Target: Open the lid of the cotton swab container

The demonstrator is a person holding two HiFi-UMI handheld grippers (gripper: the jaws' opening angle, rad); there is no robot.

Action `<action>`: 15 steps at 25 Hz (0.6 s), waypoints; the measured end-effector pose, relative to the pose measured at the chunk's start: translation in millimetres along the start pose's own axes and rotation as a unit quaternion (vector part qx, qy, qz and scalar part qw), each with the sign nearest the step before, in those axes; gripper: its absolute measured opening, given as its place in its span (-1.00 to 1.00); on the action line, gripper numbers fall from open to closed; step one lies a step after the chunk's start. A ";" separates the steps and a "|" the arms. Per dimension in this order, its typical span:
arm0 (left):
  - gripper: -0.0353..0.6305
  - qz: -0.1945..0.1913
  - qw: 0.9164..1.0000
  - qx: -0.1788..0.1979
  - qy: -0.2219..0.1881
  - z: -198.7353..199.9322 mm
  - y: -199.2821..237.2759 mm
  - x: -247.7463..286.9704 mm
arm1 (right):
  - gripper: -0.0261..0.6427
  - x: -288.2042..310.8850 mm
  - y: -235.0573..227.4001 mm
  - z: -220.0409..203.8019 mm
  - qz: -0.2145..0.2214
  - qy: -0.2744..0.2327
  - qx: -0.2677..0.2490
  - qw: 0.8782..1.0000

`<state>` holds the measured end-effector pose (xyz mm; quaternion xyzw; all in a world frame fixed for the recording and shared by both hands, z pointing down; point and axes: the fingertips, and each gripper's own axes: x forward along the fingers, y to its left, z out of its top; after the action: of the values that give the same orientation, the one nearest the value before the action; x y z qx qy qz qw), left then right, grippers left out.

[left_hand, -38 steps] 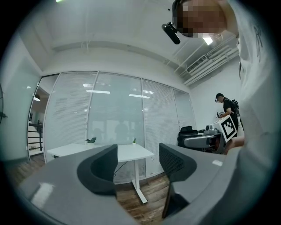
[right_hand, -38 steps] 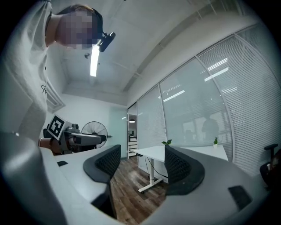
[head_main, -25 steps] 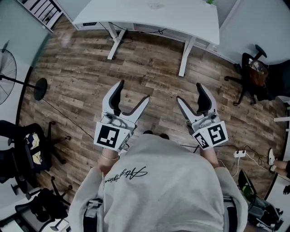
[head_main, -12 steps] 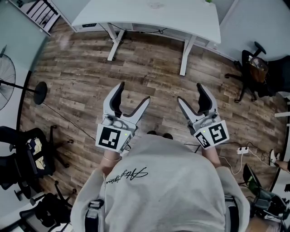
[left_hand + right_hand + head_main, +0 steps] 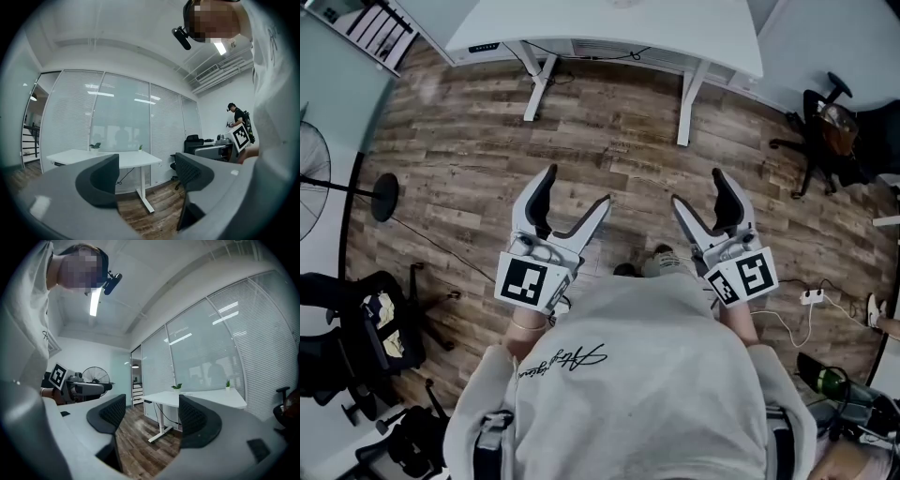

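Note:
No cotton swab container shows in any view. In the head view my left gripper (image 5: 574, 191) and my right gripper (image 5: 700, 189) are held out in front of my chest above the wooden floor, both open with nothing between the jaws. The left gripper view looks through the open left gripper (image 5: 146, 174) toward a white desk (image 5: 126, 159) a few steps off. The right gripper view shows the open right gripper (image 5: 152, 414) facing the same white desk (image 5: 211, 396). The desk top (image 5: 609, 23) lies at the upper edge of the head view.
A standing fan (image 5: 323, 178) and a black office chair (image 5: 356, 328) are at the left. Another black chair (image 5: 830, 131) stands at the right, with a power strip and cable (image 5: 811, 298) on the floor. Another person (image 5: 238, 123) stands at a far desk. Glass partition walls rise behind the white desk.
The view has shifted forward a little: the white desk sits nearer the top edge and a foot shows between the grippers. Both grippers stay open, held the same way.

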<state>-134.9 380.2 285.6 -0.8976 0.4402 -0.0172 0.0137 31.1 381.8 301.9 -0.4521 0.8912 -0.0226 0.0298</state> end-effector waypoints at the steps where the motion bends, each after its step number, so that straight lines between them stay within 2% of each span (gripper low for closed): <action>1: 0.18 -0.001 1.000 0.001 0.000 -0.2 1.0 -1.3 | 0.08 0.5 1.9 0.6 0.001 0.000 0.000 1.000; 8: 0.18 -0.009 1.000 -0.003 -0.013 5.9 0.0 15.2 | 0.08 4.0 -7.5 5.1 -0.005 -0.006 -0.003 1.000; 15: 0.18 0.008 1.000 -0.003 0.006 -3.6 9.9 30.8 | 0.08 15.7 -34.4 0.6 -0.002 -0.007 0.002 1.000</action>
<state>-124.0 349.8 289.4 -0.8941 0.4473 -0.0208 0.0082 49.7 348.8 303.2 -0.4536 0.8902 -0.0217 0.0369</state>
